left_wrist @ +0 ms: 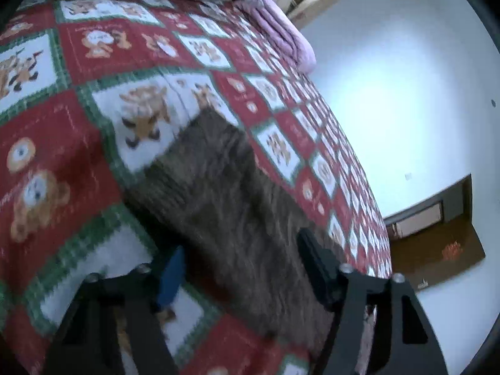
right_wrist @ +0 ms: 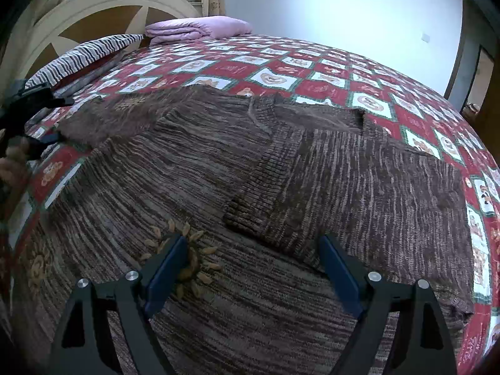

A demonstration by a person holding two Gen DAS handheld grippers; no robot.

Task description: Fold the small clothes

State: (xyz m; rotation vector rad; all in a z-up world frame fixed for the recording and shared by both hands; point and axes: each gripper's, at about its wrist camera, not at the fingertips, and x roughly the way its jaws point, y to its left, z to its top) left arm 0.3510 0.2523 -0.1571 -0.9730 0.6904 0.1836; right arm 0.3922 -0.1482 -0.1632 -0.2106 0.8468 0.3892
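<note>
Right gripper [right_wrist: 250,268] — two blue-padded fingers [right_wrist: 167,272] spread apart, grasping nothing — above one brown knit sweater [right_wrist: 281,162] spread flat on the bear-print bedspread [right_wrist: 368,100]; left gripper [left_wrist: 237,268], fingers apart astride one sleeve [left_wrist: 218,172]; beyond, one folded lilac blanket [right_wrist: 197,28].

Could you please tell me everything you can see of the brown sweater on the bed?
The sweater is a brown, streaky ribbed knit with tan sunflower embroidery on the front. It lies flat on the quilt, one sleeve folded across the body, its ribbed cuff near the middle. The other sleeve stretches out towards the left gripper.
</note>
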